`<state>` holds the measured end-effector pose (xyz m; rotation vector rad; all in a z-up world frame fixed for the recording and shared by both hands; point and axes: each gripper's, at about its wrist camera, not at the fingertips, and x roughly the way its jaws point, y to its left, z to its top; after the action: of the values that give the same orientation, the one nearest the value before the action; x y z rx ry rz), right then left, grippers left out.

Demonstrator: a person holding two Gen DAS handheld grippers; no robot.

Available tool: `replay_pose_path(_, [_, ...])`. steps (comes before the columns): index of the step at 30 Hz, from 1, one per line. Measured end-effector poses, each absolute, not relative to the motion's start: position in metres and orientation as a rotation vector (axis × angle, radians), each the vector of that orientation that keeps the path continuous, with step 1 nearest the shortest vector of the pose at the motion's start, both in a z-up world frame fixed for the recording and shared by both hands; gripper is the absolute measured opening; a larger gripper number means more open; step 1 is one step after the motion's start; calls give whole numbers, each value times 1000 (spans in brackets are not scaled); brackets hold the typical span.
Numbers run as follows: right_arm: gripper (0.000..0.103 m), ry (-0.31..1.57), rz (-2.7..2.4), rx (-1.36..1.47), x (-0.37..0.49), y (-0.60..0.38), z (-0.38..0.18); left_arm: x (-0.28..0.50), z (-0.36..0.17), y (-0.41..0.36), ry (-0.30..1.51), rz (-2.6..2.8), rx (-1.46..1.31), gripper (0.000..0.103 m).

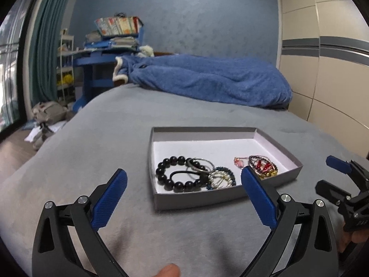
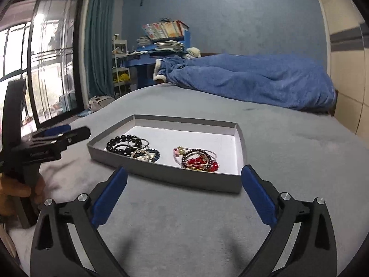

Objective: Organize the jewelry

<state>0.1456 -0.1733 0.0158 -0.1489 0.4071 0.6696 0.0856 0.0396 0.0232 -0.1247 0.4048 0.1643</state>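
- The left gripper (image 1: 184,177) stood wide open over the soft grey bedcover (image 1: 120,138), nothing between its dimpled blue pads (image 1: 108,203); a fingertip (image 1: 169,270) showed at the bottom edge of the left view.
- The shallow grey cardboard box (image 1: 198,198), white inside, lay flat on the cover just ahead of both grippers.
- At its left end a round black bead bracelet (image 1: 171,173) lay tangled with thin metal hoops (image 1: 200,165) and a pearly clip (image 1: 221,180).
- At its right end, apart from that pile, lay a pink charm (image 1: 238,162) and a red-beaded bracelet (image 1: 263,166).
- The right gripper (image 2: 184,175) also gaped wide, empty.
- Behind, a rumpled blue fleece blanket (image 1: 207,80) crossed the bed.
- Only the right view showed the tall window (image 2: 46,57); the left view showed more of the beige wardrobe (image 1: 322,69).
- Nothing blocked the box.
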Motion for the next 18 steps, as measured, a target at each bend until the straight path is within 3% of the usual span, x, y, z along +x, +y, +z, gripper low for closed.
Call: replay_pose_path(18, [97, 426, 664, -124, 150, -177, 12, 84, 22, 30, 398, 152, -70, 98])
